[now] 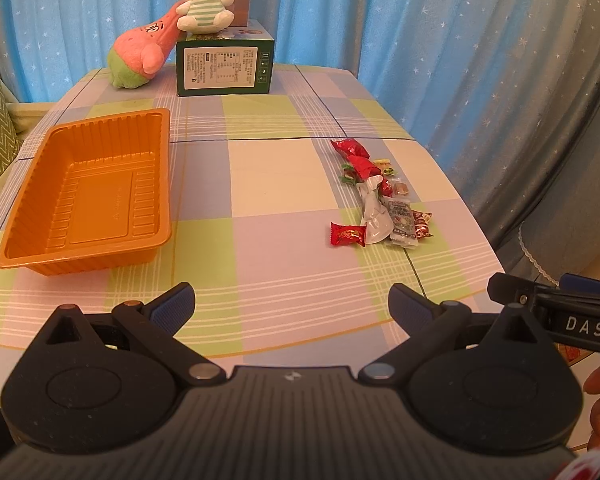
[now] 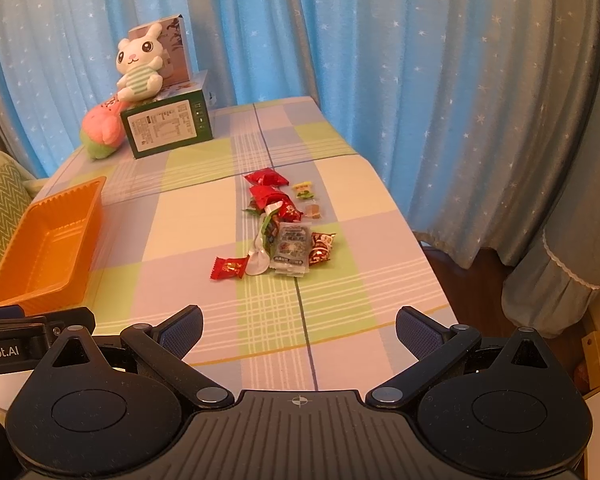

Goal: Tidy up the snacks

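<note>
1. The checked table [image 1: 260, 184] is carrying everything.
2. Your orange tray [image 1: 88, 192] is sitting empty at ten o'clock in the left wrist view.
3. Your left gripper [image 1: 291, 304] and right gripper [image 2: 299, 326] are both hanging above the near edge, jaws spread wide, gripping nothing.
4. The snacks [image 2: 280, 224] are lying heaped at twelve o'clock from your right gripper, well apart from the tray.
</note>
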`<state>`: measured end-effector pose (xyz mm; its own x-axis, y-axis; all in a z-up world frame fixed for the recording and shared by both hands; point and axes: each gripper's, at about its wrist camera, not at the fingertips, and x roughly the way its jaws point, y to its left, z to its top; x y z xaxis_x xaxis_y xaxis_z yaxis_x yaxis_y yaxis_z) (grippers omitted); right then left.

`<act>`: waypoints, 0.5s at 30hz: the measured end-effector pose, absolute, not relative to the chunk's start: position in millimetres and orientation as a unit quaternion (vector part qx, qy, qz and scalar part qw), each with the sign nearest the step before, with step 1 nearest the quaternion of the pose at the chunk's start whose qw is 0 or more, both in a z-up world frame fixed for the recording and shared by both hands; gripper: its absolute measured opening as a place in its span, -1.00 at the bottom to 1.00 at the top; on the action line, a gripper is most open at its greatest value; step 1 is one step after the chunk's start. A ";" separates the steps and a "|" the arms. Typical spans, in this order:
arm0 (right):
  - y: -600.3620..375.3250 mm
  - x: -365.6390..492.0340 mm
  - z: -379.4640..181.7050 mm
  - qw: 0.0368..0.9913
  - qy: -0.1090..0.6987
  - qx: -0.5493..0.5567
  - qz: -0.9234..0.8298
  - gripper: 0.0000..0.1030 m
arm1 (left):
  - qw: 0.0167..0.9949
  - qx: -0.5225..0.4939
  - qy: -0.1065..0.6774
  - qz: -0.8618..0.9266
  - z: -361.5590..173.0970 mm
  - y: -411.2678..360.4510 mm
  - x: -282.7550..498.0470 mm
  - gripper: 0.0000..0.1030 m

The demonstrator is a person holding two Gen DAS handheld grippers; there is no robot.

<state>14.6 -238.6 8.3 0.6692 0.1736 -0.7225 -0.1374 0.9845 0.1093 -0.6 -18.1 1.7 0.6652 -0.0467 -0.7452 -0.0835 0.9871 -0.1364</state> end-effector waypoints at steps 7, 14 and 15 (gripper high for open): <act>-243.6 15.9 8.0 0.913 0.398 0.024 0.084 0.99 | 0.909 -0.080 0.409 0.010 2.5 -19.2 0.0 0.98; -241.0 15.5 8.4 0.913 0.398 0.024 0.084 0.99 | 0.909 -0.079 0.409 0.010 3.0 -20.4 0.5 0.98; -243.6 15.9 8.3 0.913 0.398 0.024 0.084 0.99 | 0.909 -0.079 0.409 0.009 2.9 -20.0 0.2 0.98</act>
